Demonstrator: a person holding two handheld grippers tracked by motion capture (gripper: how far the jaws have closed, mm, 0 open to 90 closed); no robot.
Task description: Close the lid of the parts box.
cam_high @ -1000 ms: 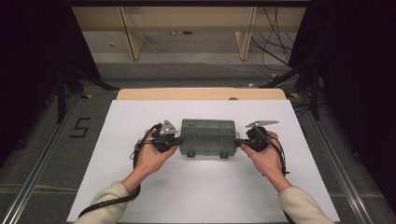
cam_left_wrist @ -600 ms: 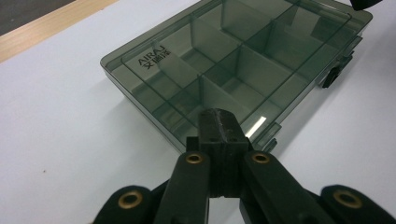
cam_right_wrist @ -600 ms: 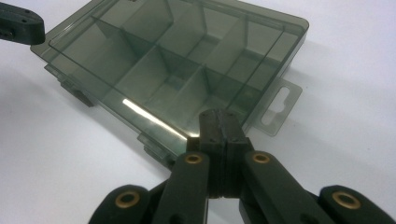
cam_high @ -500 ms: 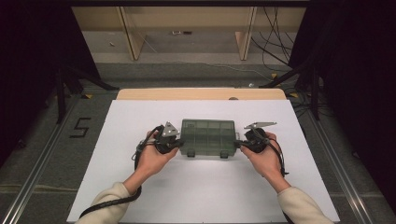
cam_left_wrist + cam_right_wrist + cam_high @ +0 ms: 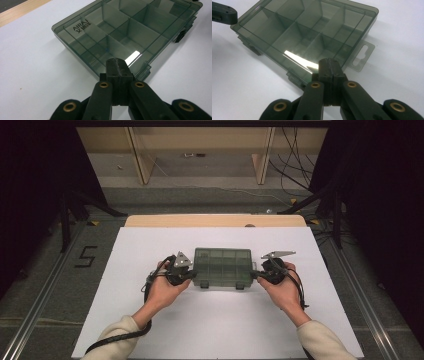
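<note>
Organizer box (image 5: 222, 268), lid down, mid-table on white sheet (image 5: 150, 330), bracketed by left gripper (image 5: 186, 276) and right gripper (image 5: 258, 275), both pinched closed on nothing at its short ends; press evenly inward, avoiding skew.

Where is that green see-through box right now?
In the high view the compartment box lies flat mid-table on the white sheet, lid closed, directly between the left gripper and the right gripper.

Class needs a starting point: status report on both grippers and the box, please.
Left gripper shut, tip at the box's left end. Right gripper shut, tip at its right end. Box lid closed, compartments look empty, flat on the sheet. Nothing in the way.
</note>
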